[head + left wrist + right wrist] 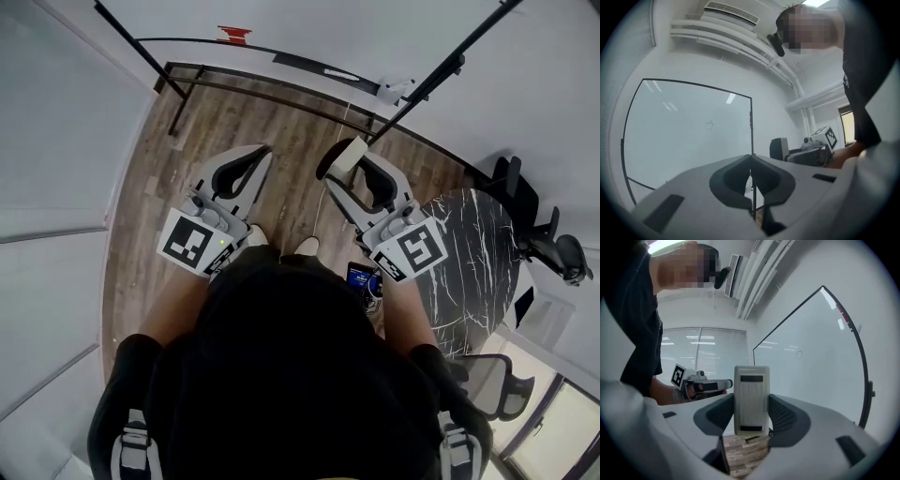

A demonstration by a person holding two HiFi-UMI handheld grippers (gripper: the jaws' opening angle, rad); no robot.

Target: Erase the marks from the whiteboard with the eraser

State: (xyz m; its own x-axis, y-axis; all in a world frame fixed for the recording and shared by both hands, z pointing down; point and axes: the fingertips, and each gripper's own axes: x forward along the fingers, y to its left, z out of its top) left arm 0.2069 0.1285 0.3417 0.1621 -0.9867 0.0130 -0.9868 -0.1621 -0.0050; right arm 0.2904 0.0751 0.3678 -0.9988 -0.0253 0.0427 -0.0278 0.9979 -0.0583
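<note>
The whiteboard [309,33] stands ahead of me on a black frame. In the left gripper view the whiteboard [689,136] carries one small looped mark [709,124]; the same mark [798,353] shows faintly on the whiteboard [815,366] in the right gripper view. My right gripper [751,401] is shut on a pale, ribbed eraser [751,397], held upright between its jaws and well short of the board. From above, the eraser [345,156] sticks out of the right gripper [354,162]. My left gripper [751,159] is shut and empty, and the left gripper [265,152] is level with the right one.
A dark marble-patterned table [469,253] stands to my right, with black office chairs [548,239] beyond it. A small lit device [364,277] hangs by my right arm. The board's foot bar [272,94] crosses the wooden floor [225,122] ahead. White walls enclose the left side.
</note>
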